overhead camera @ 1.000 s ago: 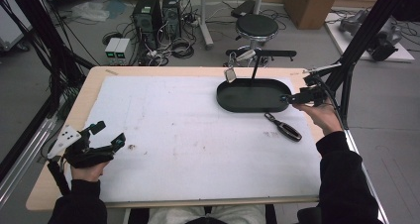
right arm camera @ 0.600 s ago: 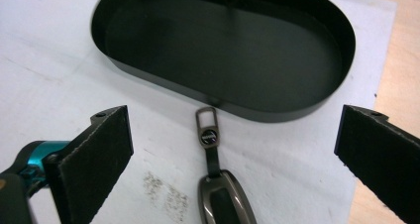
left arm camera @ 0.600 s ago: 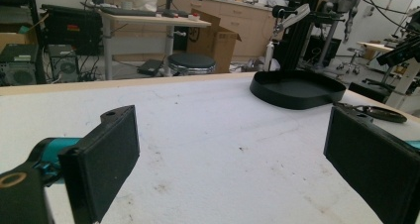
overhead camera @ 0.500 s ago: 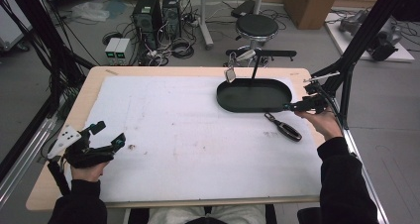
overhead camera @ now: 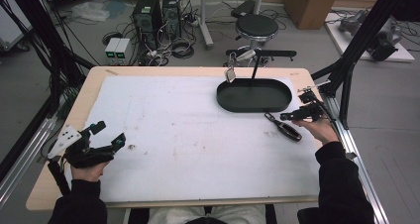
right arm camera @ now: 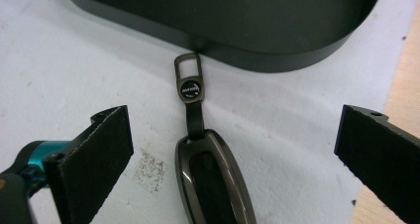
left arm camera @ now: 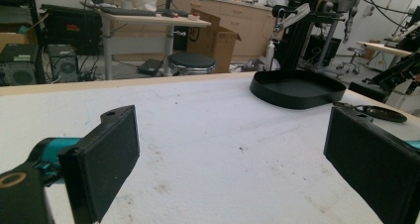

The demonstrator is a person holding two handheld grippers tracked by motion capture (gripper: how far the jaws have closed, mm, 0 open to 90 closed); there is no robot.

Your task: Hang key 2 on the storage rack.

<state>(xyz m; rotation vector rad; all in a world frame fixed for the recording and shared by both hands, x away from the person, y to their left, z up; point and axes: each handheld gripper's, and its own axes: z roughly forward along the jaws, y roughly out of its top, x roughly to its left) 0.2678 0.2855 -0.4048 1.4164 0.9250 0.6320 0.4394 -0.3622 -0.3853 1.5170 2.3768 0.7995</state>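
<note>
Worktop (overhead camera: 198,135): wood-edged, covered w/ white mat, lightly stained. Room beyond: grey floor, stool (overhead camera: 256,26), PC towers (overhead camera: 157,11), cardboard box (overhead camera: 307,3), black frame posts.

Tray (overhead camera: 253,96): black, oval, shallow; sits just ahead of the R gripper (overhead camera: 289,117); nothing seen inside, though the far part of its floor is partly hidden in the gripper views.

Key fob (right arm camera: 210,177): dark, glossy, elongated oval w/ metallic rim; short strap leads to a small round-badged metal loop (right arm camera: 188,78) whose end lies just beside the tray wall. Fob lies flat on the mat, between the R gripper's jaws, touching neither.

R gripper: jaws wide apart, holding nothing. L gripper (overhead camera: 110,134): also wide, empty, low over the mat near the front left corner, well apart from fob and tray.
</note>
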